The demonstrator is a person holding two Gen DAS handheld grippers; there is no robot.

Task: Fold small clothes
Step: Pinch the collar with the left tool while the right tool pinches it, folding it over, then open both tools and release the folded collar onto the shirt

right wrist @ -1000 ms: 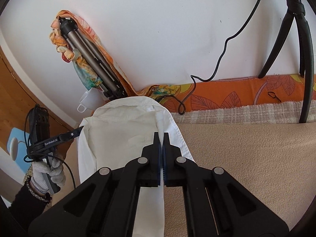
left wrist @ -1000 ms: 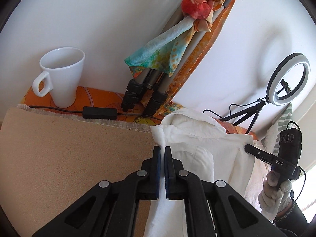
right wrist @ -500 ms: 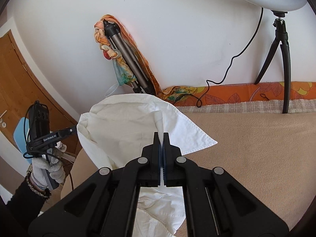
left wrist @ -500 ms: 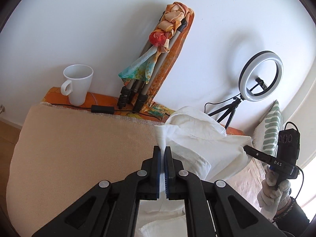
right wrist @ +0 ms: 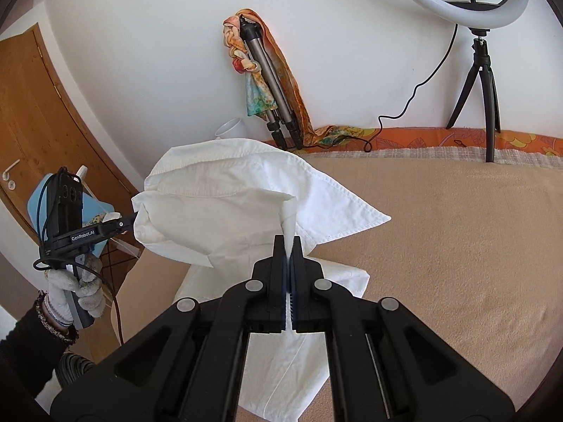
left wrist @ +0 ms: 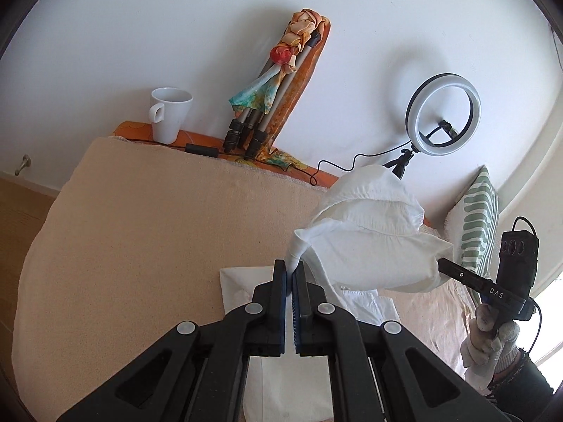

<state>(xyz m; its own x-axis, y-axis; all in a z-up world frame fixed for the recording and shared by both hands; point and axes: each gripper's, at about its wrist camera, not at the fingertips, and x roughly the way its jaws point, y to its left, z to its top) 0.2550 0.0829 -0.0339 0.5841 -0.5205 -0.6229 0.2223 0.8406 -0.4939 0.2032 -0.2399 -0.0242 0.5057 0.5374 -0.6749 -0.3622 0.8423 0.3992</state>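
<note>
While clamped on white shirt (left wrist: 369,246), both grippers, angled downward.

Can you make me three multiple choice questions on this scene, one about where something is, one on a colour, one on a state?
1. Where is the white mug?
A. on the orange ledge by the wall
B. on the beige blanket
C. in a gloved hand

2. What colour is the garment?
A. orange
B. white
C. green

3. How is the left tool?
A. wide open
B. shut on nothing
C. shut on the garment

Answers: 1 A, it stands beside the folded tripod. 2 B, plain white cloth. 3 C, cloth is pinched between its pads.
</note>
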